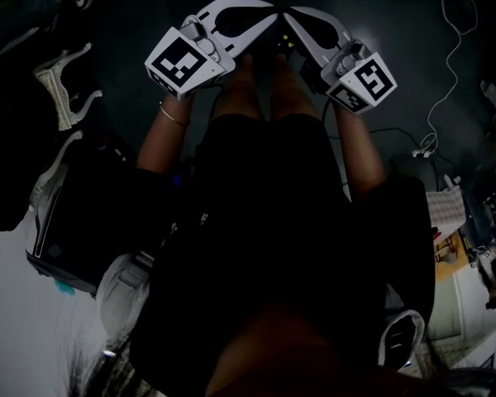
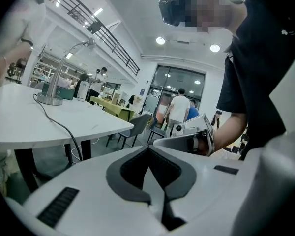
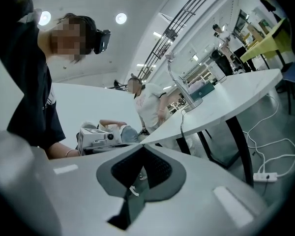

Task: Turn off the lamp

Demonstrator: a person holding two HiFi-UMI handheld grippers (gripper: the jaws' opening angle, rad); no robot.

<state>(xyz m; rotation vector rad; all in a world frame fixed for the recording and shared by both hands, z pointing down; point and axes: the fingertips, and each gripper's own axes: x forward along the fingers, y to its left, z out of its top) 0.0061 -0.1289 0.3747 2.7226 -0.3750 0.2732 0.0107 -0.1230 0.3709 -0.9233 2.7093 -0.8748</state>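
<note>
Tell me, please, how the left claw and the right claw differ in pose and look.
In the head view the left claw slants in from the left and the right claw from the right, tips close together. The wrist behind the left claw wears a bracelet; the right claw's wrist shows none. Both claws are shut and empty.

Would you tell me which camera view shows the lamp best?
The left gripper view: the lamp shows base, stem and head. The right gripper view shows it smaller; the head view, not at all.
</note>
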